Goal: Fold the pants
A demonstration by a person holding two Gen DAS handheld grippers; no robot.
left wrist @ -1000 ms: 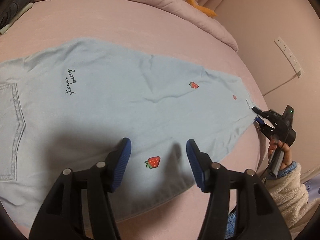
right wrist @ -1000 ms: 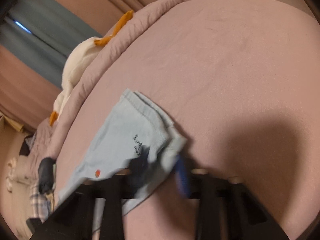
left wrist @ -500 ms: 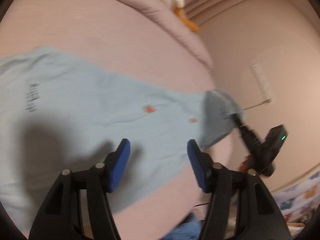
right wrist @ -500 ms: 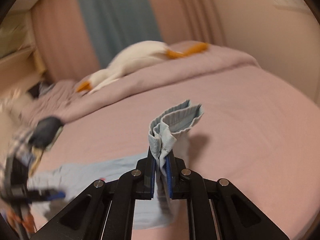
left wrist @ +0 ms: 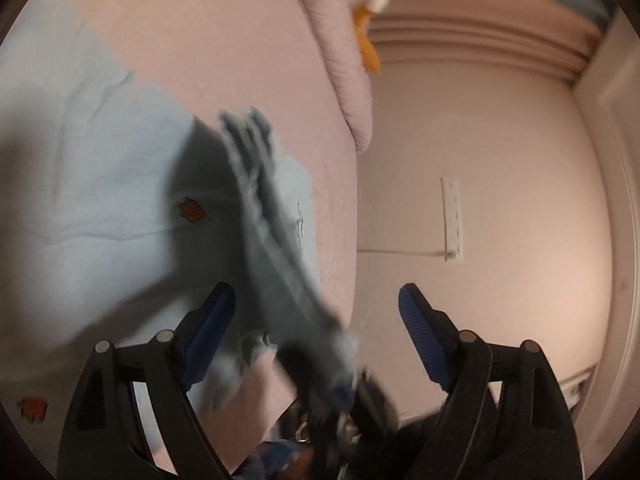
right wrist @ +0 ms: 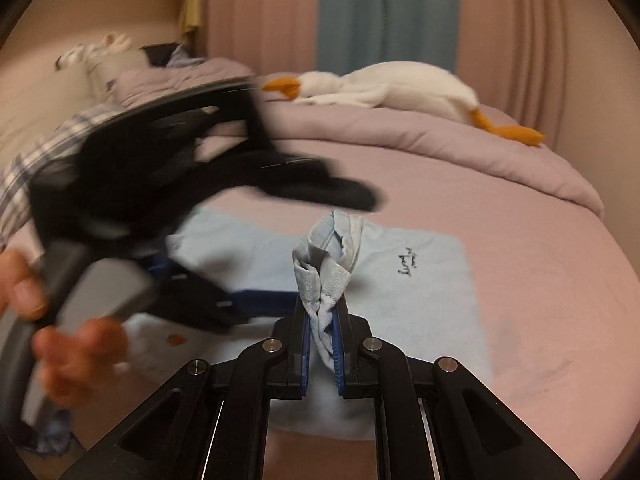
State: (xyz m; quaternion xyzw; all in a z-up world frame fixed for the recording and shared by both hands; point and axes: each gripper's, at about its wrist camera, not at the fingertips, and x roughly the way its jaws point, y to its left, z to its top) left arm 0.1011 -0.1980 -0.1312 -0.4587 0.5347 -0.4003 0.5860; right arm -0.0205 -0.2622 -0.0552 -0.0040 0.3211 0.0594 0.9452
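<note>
Light blue pants with strawberry prints lie flat on the pink bed. My right gripper is shut on the bunched leg hem and holds it up over the rest of the pants. In the left wrist view that lifted hem rises between the fingers of my left gripper, which is open and not touching it. The right gripper shows there as a dark blur at the bottom. The left gripper's blurred fingers reach in from the left in the right wrist view.
A white plush goose lies on a rolled pink duvet at the bed's far side. A wall with a socket strip borders the bed edge. A person's hand holds the left gripper. Plaid cloth lies at the left.
The right gripper closed on the leg hem, lifted it and carried it back over the pants. The left gripper, still open, swung right towards the raised hem.
</note>
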